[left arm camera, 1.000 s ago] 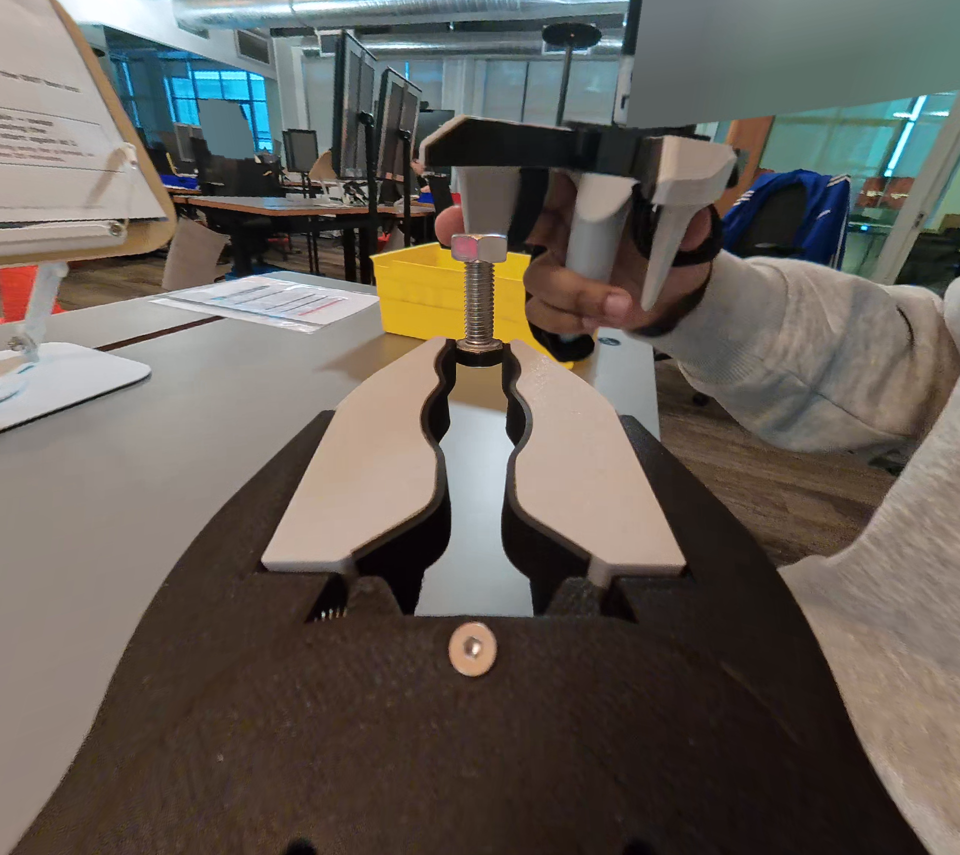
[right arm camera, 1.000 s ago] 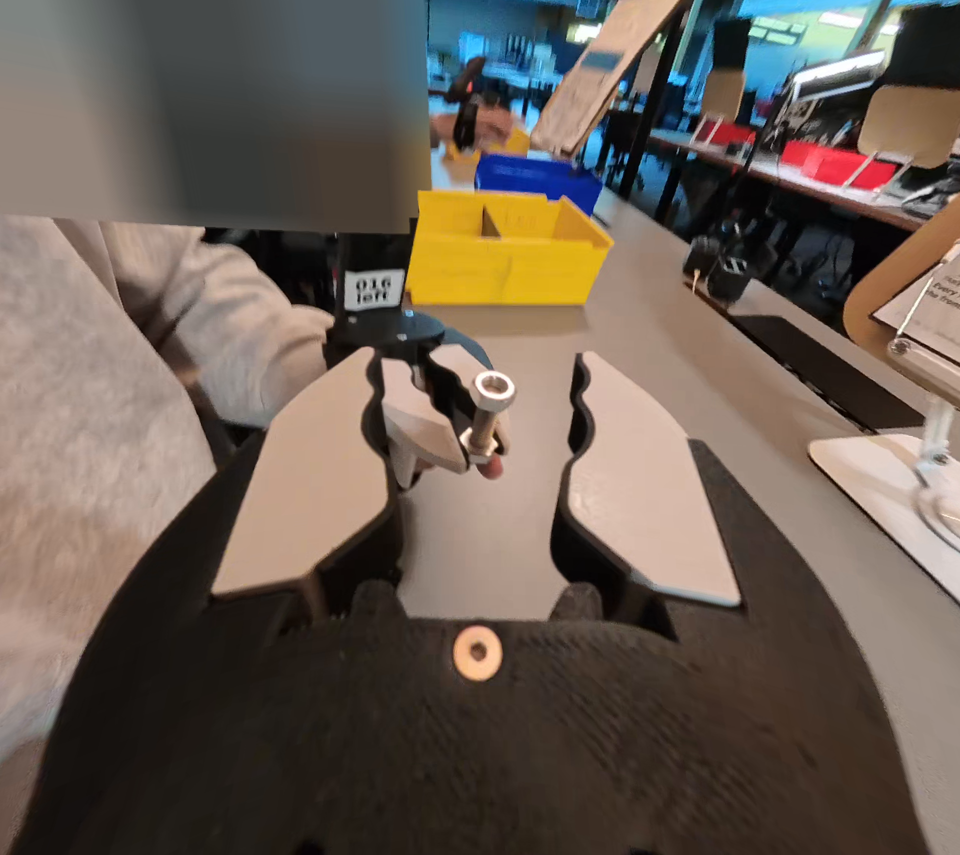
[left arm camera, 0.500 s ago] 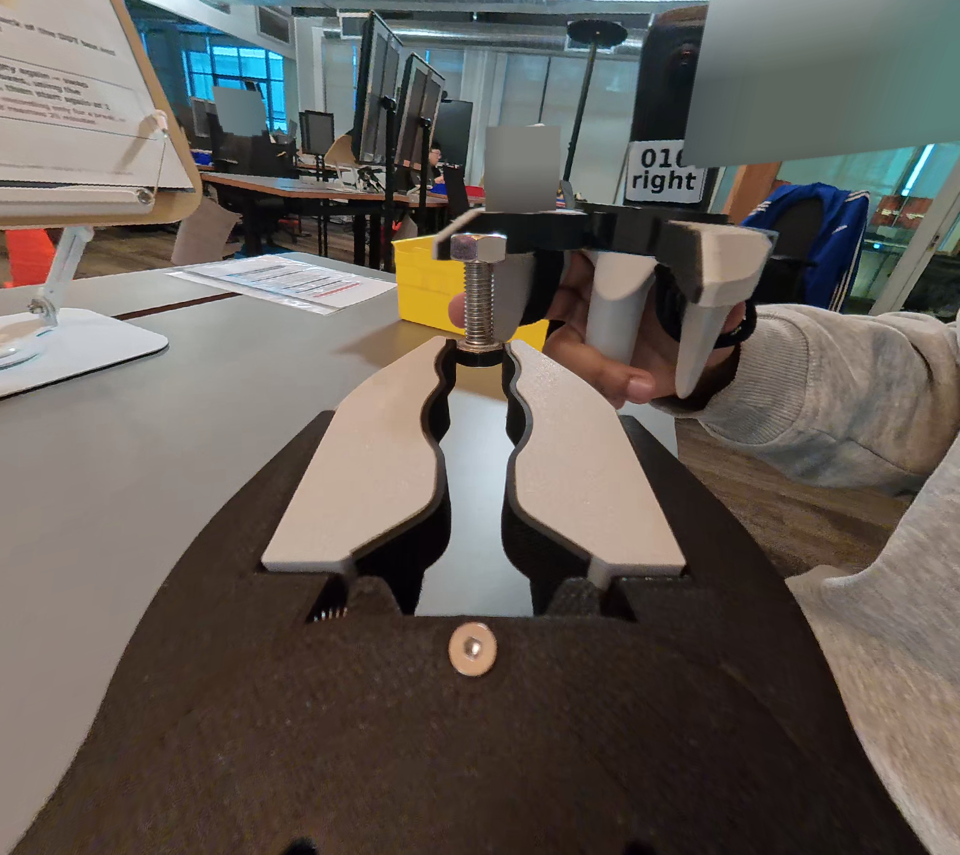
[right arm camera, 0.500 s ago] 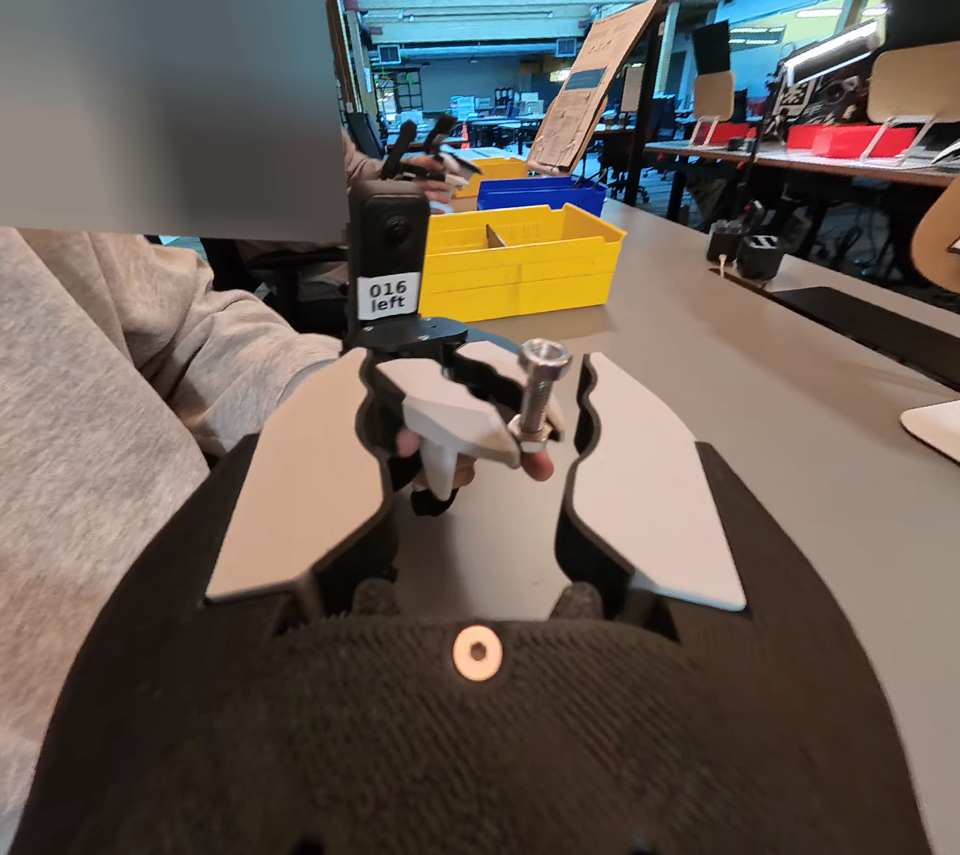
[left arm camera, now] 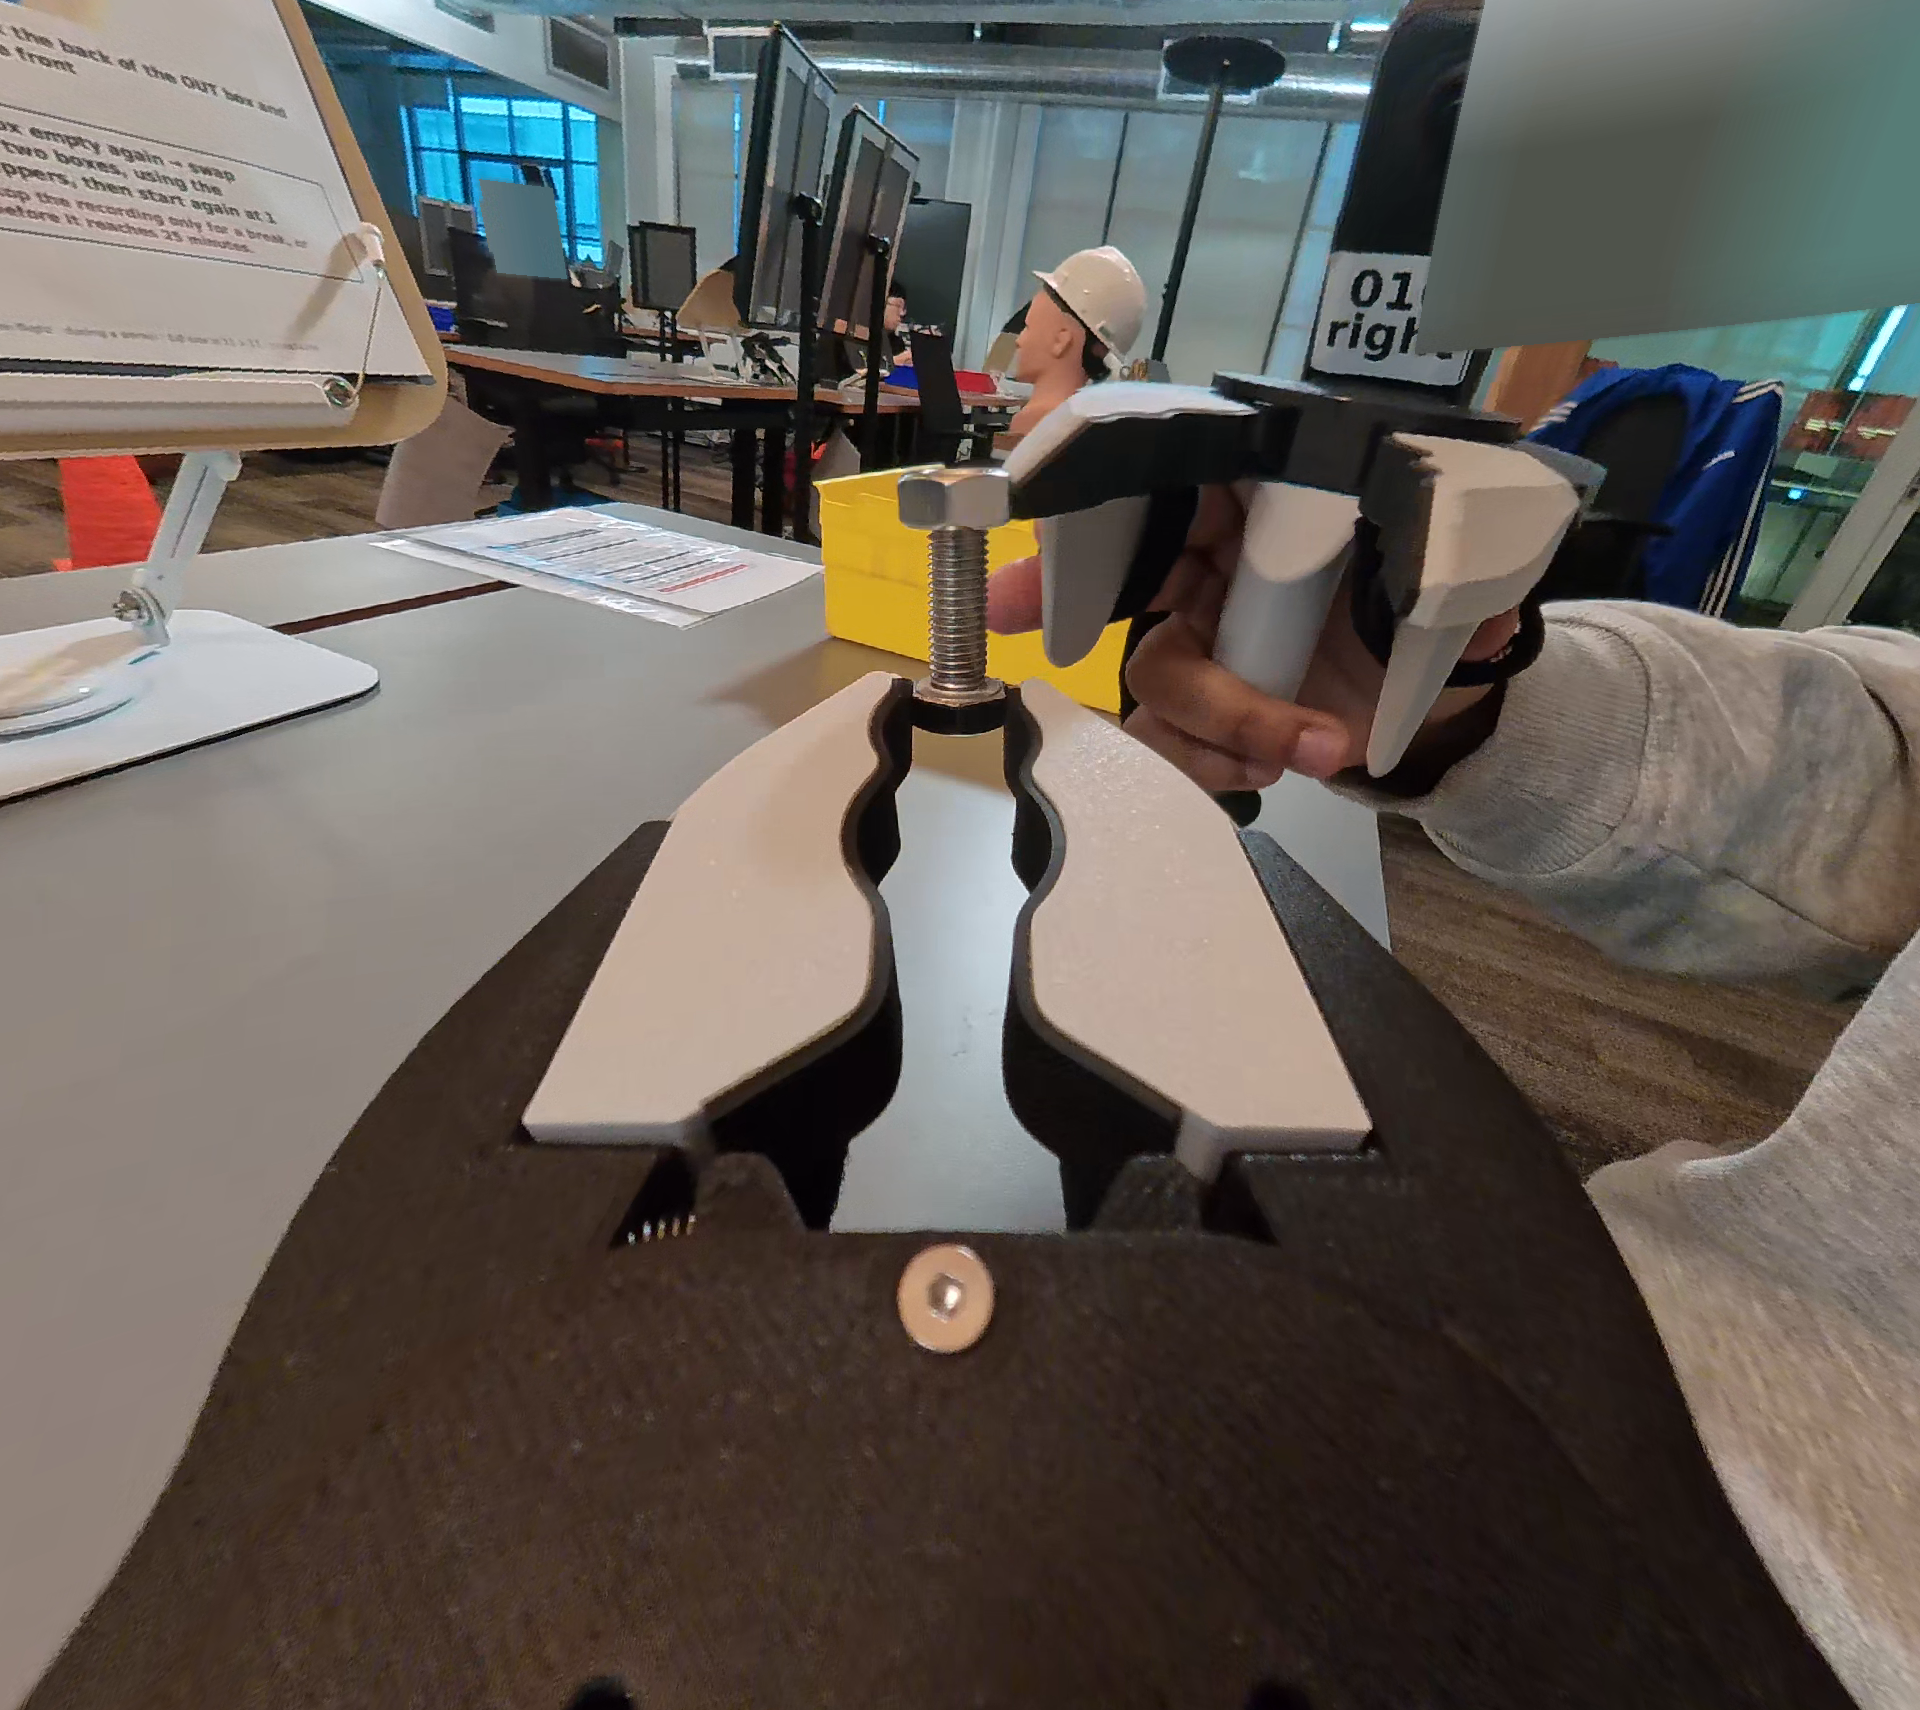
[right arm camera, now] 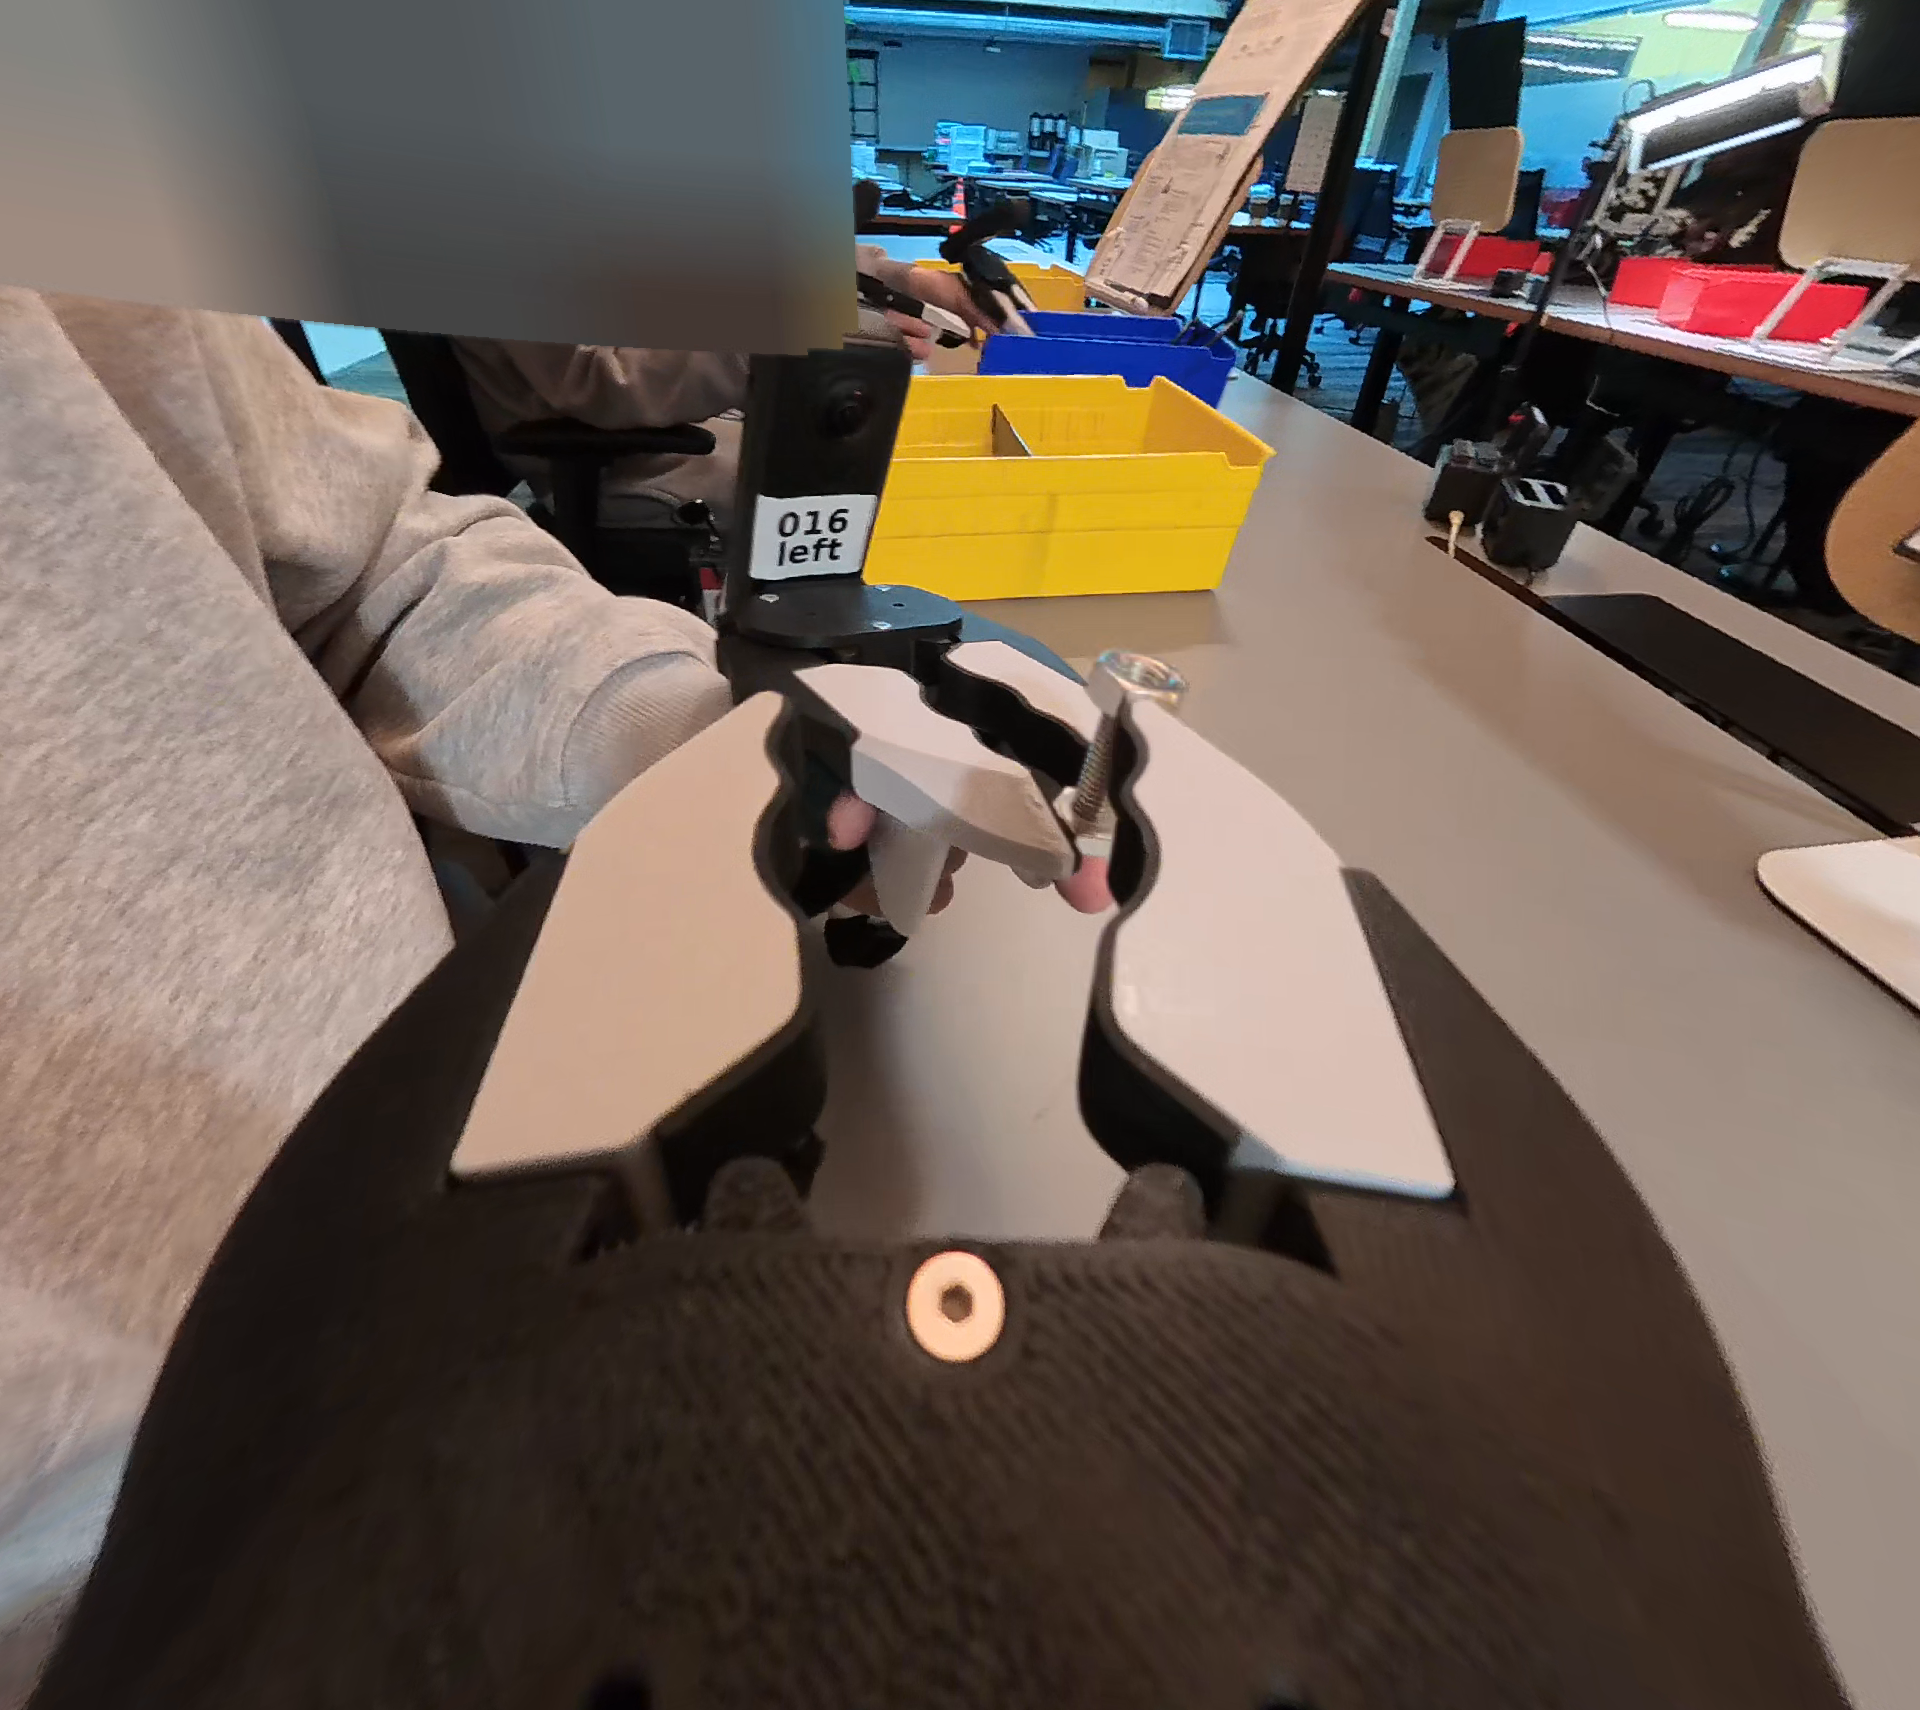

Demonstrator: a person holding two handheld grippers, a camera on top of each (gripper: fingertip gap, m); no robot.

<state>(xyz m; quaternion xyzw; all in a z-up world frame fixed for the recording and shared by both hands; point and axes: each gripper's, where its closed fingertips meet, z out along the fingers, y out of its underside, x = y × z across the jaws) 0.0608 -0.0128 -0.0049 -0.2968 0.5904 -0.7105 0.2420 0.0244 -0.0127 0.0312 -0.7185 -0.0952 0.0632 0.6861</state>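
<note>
The left gripper [left arm camera: 958, 704] clenches its jaws on the lower end of an upright bolt [left arm camera: 954, 590], presenting the hex head to the right gripper [right arm camera: 951, 787] (jaws released, flanking the shank) above the grey desk [left arm camera: 312, 829], yellow bin [right arm camera: 1049, 507] beyond.

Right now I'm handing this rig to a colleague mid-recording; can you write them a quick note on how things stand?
Left gripper: shut on the lower end of a bolt, holding it upright above the table.
Right gripper: open, with a finger on either side of the bolt's upper part. I cannot tell whether it touches.
Yellow bin: on the table beyond both grippers, with a divider inside.
</note>
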